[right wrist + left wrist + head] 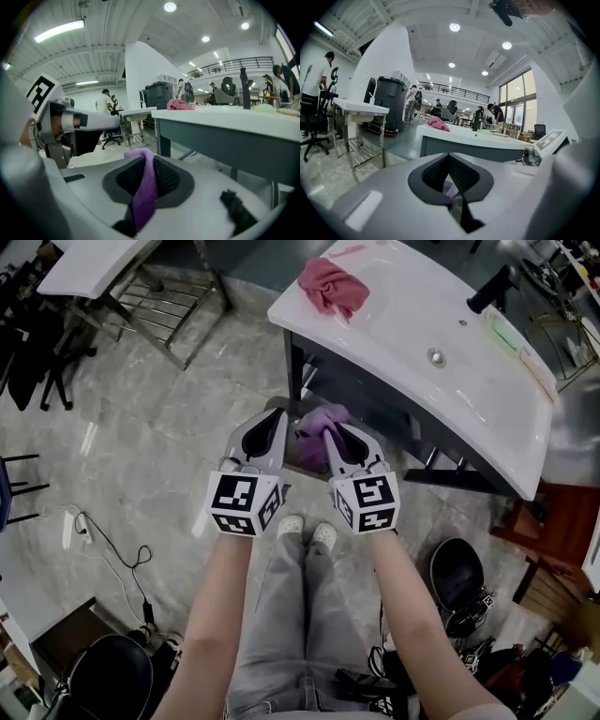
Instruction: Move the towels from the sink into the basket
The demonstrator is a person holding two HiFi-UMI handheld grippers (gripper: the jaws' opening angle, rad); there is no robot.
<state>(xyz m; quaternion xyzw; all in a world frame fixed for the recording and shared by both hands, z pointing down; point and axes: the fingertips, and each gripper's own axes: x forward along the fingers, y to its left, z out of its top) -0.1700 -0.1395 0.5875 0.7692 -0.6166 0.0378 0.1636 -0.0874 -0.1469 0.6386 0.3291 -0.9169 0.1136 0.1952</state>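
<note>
Right gripper (343,439) has its jaws clamped on a purple towel (317,426). In the right gripper view the cloth runs straight up between the two dark pads (165,176) and flops out over the top, so it's pinched for sure. It hangs out in front of the white sink (450,324), below the rim, not in the basin.

Left gripper (267,429) sits just beside it, jaws pretty much together. Its own view shows the pads (461,176) meeting in a narrow V with a thin pale purple sliver right at the gap. Can't tell if that's towel actually caught in there or just showing behind.

One more towel, the pink one (333,285), is bunched up on the far left corner of the sink top, well apart from both grippers. Black faucet (492,289) is at the other end.
</note>
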